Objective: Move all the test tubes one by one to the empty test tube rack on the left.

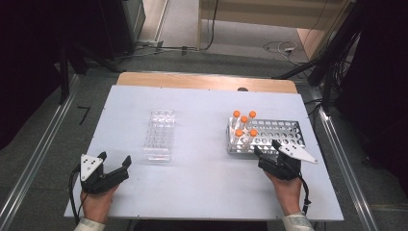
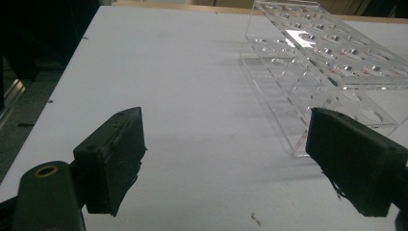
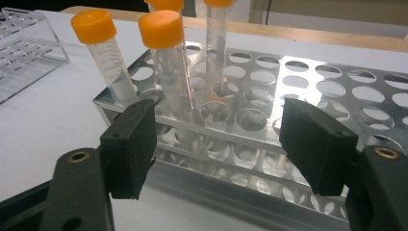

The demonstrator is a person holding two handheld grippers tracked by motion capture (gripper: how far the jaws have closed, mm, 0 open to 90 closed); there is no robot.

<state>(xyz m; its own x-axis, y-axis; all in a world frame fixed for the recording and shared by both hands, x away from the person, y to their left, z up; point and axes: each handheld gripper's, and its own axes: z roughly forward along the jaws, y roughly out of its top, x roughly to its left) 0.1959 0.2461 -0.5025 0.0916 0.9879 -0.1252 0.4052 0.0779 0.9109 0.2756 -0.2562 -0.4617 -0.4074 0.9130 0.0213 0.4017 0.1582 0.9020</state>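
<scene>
The right tool (image 3: 219, 144) stood open before the orange-capped tubes (image 3: 166, 67) in the metal rack (image 1: 284, 132). The left tool (image 1: 114, 166) was open too. The tubes looked light and slick, best gripped just below the cap.

Cut-off tubes, a half-hidden rack, a clipped clear rack

In the right gripper view two orange-capped tubes (image 3: 166, 5) at the back lose their caps to the top edge, and the metal rack (image 3: 337, 82) runs off the right side, its near wall partly hidden behind the black jaws. In the left gripper view the clear rack (image 2: 332, 57) is cut by the right edge. In the high view the right claw (image 1: 267, 149) covers the metal rack's near corner, and the tubes' contents are too small to tell.
</scene>
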